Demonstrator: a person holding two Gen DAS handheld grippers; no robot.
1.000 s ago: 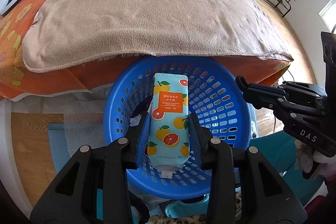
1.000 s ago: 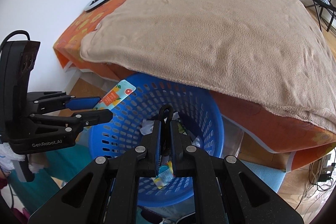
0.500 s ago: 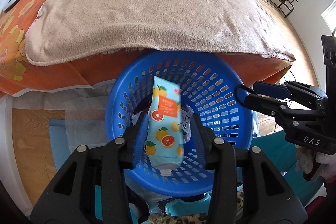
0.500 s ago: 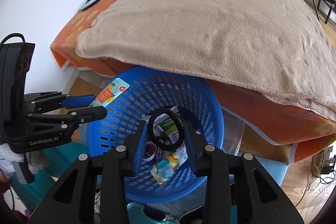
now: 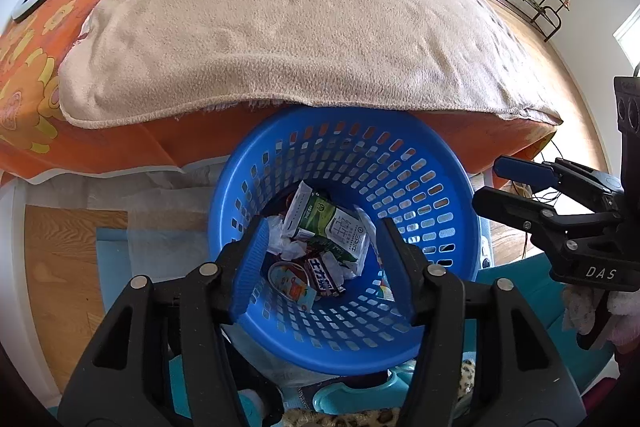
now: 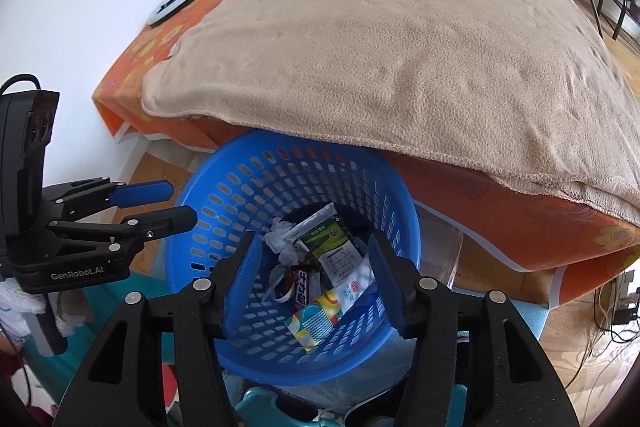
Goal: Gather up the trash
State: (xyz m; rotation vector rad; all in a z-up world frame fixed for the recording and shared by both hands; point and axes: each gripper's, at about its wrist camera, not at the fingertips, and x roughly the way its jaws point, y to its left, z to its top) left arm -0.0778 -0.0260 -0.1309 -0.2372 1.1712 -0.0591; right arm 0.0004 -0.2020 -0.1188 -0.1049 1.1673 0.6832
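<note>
Left gripper: jaws spread wide and holding nothing, poised over the mouth of the basket, so anything let go here would fall straight in.
Right gripper: likewise spread and bare, hanging over the same opening from the other side; neither touches the rim.
Basket: blue plastic with slotted walls, standing on the floor tight against the bed, its far rim tucked under the hanging blanket edge, within easy reach of both hands.
Trash: lies at the bottom of the basket, a green and white carton on top, crumpled tissue beside it, and wrappers underneath.
Fruit-print packet: seems to lie low among the wrappers, partly covered, so I cannot be sure of it.
Blanket: beige, spread flat over the orange sheet; no litter shows on it.
Task stage: by my judgement the drop is done and both grippers are free for any further pickup.
</note>
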